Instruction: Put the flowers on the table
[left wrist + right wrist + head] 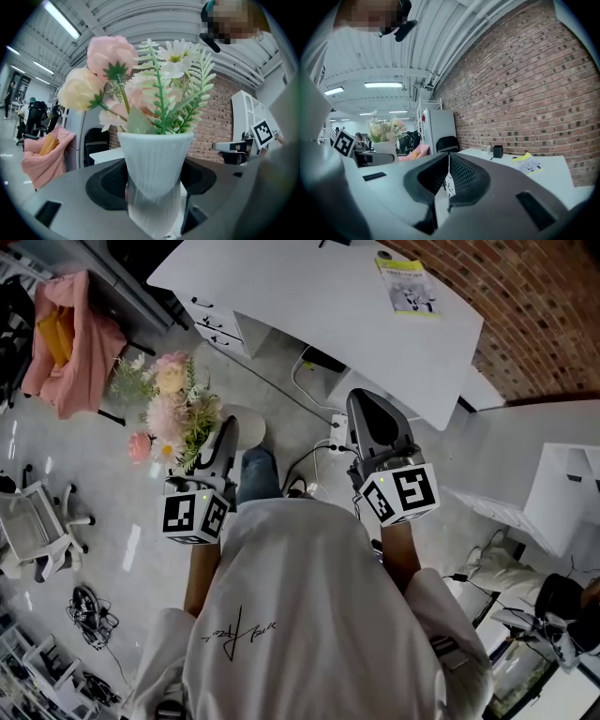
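A bunch of pink, cream and white artificial flowers [173, 409] stands in a ribbed white vase [154, 161]. My left gripper [154, 190] is shut on the vase, its dark pads pressing both sides of the body. In the head view the left gripper [223, 439] holds the bouquet above the floor, left of the person's knee. My right gripper [370, 423] is shut with nothing in it, near the front edge of the white table [319, 296]. The right gripper view shows its jaws [446, 173] closed together, the flowers [384, 129] far to the left.
A yellow-green booklet [408, 285] lies on the table's far right. A pink cloth [70, 338] hangs over a chair at left. An office chair [37, 521] and cables [89, 610] sit on the floor. White shelving [553, 493] stands right, by a brick wall [534, 296].
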